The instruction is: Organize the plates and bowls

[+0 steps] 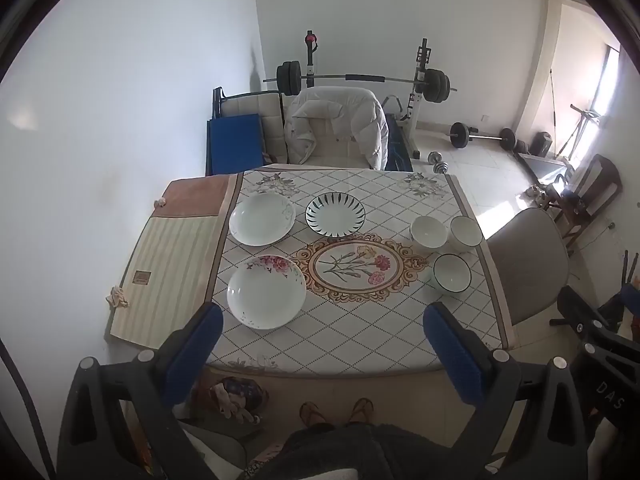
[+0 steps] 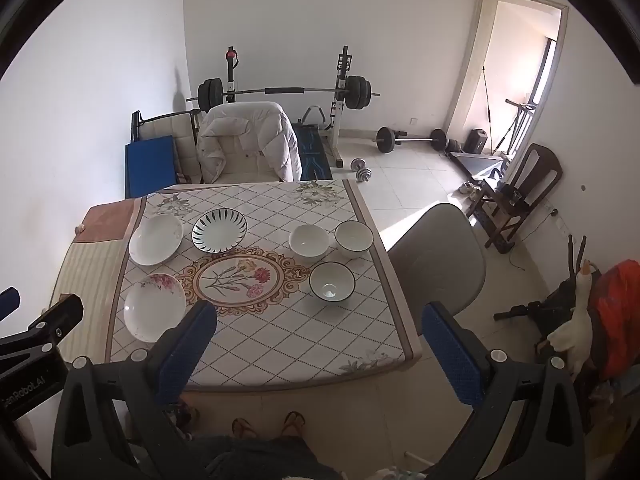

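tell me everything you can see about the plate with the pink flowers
The white glossy plate with pink flowers looks ceramic, round and shallow, with a raised rim. Pink blossoms with thin dark stems run along its far edge; the centre is plain and empty. It lies flat and upright on the diamond-patterned tablecloth, nearest the person on the plate side, beside the oval flower motif. Nothing else touches it.

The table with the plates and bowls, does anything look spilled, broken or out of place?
Nothing spilled or broken. Only two crumpled scraps lie on the striped mat left of the floral plate; what they are is unclear.
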`<act>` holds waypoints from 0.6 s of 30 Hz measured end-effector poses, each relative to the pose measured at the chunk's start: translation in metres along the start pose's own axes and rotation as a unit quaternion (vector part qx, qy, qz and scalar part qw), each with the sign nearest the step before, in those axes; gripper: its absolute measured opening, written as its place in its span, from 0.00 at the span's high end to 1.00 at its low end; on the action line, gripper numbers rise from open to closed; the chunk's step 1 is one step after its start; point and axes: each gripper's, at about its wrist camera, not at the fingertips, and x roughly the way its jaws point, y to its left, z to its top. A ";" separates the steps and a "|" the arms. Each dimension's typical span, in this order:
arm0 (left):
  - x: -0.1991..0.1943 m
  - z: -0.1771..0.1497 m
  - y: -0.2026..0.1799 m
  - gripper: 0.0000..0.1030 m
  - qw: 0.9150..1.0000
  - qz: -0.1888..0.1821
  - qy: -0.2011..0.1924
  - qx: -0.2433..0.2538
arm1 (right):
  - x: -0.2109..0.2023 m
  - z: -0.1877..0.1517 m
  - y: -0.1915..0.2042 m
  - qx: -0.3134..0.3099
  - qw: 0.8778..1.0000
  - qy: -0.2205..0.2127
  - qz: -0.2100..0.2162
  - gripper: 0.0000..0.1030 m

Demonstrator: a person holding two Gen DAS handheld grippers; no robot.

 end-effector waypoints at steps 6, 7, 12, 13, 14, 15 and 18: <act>-0.001 0.000 0.002 0.00 1.000 -0.009 -0.001 -0.006 | -0.002 0.000 0.001 0.002 1.000 -0.005 0.005 0.00; -0.001 0.000 0.003 0.00 1.000 -0.009 -0.002 -0.007 | -0.002 0.000 0.001 0.003 1.000 -0.006 0.005 0.00; 0.002 0.001 0.002 0.00 1.000 -0.008 -0.001 -0.004 | -0.002 -0.001 0.001 -0.001 1.000 -0.006 0.006 0.00; -0.003 0.002 -0.001 0.00 1.000 -0.010 -0.002 -0.004 | -0.002 -0.001 0.002 -0.001 1.000 -0.006 0.005 0.00; -0.003 0.003 -0.002 0.00 1.000 -0.009 -0.003 -0.003 | -0.001 -0.001 0.001 0.000 1.000 -0.005 0.006 0.00; -0.003 0.003 -0.003 0.00 1.000 -0.009 -0.003 -0.002 | -0.001 -0.001 0.001 0.001 1.000 -0.005 0.006 0.00; -0.009 0.000 -0.005 0.00 1.000 -0.008 -0.005 -0.002 | -0.004 -0.001 0.002 0.003 1.000 -0.008 0.003 0.00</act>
